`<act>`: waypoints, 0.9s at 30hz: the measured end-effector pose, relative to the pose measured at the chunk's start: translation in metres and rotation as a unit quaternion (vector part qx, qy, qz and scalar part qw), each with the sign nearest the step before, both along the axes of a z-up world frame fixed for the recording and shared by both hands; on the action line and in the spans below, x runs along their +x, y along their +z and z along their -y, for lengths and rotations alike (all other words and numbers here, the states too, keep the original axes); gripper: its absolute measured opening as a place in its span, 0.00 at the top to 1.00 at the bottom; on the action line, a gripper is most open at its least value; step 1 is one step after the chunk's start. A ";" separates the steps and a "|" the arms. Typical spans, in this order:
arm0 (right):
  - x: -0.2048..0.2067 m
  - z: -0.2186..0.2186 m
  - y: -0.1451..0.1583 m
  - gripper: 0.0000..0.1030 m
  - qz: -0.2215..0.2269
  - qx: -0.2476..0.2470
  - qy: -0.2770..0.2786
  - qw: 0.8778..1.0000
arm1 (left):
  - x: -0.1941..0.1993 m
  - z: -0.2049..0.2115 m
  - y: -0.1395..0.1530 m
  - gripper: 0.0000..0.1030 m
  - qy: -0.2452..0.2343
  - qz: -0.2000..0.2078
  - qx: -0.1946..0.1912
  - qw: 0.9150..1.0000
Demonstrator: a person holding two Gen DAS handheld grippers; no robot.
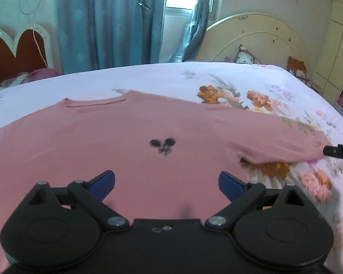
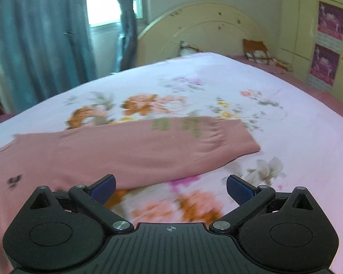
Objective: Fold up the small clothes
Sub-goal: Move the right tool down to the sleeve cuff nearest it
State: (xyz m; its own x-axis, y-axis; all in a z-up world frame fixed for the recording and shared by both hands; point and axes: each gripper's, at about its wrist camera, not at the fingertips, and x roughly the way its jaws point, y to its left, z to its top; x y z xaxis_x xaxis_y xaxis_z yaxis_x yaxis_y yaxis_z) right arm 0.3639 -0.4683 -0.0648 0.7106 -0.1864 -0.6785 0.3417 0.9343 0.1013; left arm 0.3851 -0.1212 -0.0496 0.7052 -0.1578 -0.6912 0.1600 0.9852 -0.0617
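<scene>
Floral bedsheet under blue curtains carries a pink shirt; both tongs released.

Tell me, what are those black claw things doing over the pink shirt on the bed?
A person holds a gripper in each hand and is getting ready to fold the pink shirt, which lies spread flat on the flowery bedsheet. The left gripper hangs open over the shirt's body, near its little black print. The right gripper is open too, just in front of the long sleeve stretched out to the side. Neither one has grabbed anything yet, and no fold shows.
</scene>
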 end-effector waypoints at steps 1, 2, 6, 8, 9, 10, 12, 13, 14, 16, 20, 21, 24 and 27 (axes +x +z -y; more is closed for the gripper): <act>0.005 0.007 -0.003 0.01 -0.002 -0.002 -0.003 1.000 | 0.006 0.004 -0.001 0.05 0.003 0.001 0.003 1.000; 0.009 0.014 -0.007 0.06 -0.004 -0.002 -0.004 1.000 | 0.010 0.007 -0.003 0.04 0.005 0.001 0.006 1.000; 0.022 0.036 -0.019 0.29 -0.021 0.011 -0.019 1.000 | 0.029 0.019 -0.011 0.04 0.008 -0.012 0.020 1.000; 0.024 0.044 -0.023 0.29 -0.023 0.015 -0.025 0.999 | 0.035 0.025 -0.014 0.04 0.006 -0.017 0.025 1.000; 0.025 0.046 -0.025 0.29 -0.024 0.017 -0.026 0.999 | 0.037 0.028 -0.015 0.04 0.005 -0.018 0.027 0.999; 0.026 0.048 -0.027 0.29 -0.024 0.018 -0.028 0.999 | 0.039 0.031 -0.016 0.04 0.004 -0.020 0.028 0.999; 0.028 0.057 -0.032 0.29 -0.021 0.024 -0.037 0.999 | 0.044 0.038 -0.018 0.03 -0.001 -0.023 0.030 0.999; 0.028 0.061 -0.034 0.30 -0.021 0.026 -0.042 0.999 | 0.046 0.041 -0.019 0.03 -0.003 -0.024 0.032 0.999; 0.028 0.065 -0.036 0.34 -0.023 0.028 -0.047 0.998 | 0.047 0.043 -0.020 0.03 -0.005 -0.026 0.034 0.999; 0.031 0.074 -0.042 0.52 -0.029 0.036 -0.057 0.997 | 0.050 0.046 -0.022 0.03 -0.007 -0.030 0.037 0.999; 0.026 0.097 -0.049 0.52 -0.012 0.085 -0.088 0.992 | 0.055 0.050 -0.026 0.02 -0.007 -0.034 0.042 0.998; 0.025 0.102 -0.051 0.52 -0.008 0.100 -0.093 0.991 | 0.056 0.050 -0.027 0.02 -0.006 -0.035 0.044 0.998; 0.025 0.118 -0.059 0.52 0.003 0.143 -0.109 0.984 | 0.058 0.051 -0.029 0.01 -0.005 -0.036 0.048 0.998; 0.026 0.135 -0.072 0.52 0.019 0.208 -0.124 0.970 | 0.062 0.051 -0.031 0.01 -0.004 -0.042 0.049 0.998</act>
State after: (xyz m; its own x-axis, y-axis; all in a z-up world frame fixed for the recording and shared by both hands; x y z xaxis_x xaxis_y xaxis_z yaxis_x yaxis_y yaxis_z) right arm 0.3901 -0.6036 -0.1368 0.7046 -0.0701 -0.7061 0.5390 0.7001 0.4684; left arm 0.4468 -0.1725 -0.0804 0.6437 -0.0922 -0.7597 0.1667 0.9858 0.0216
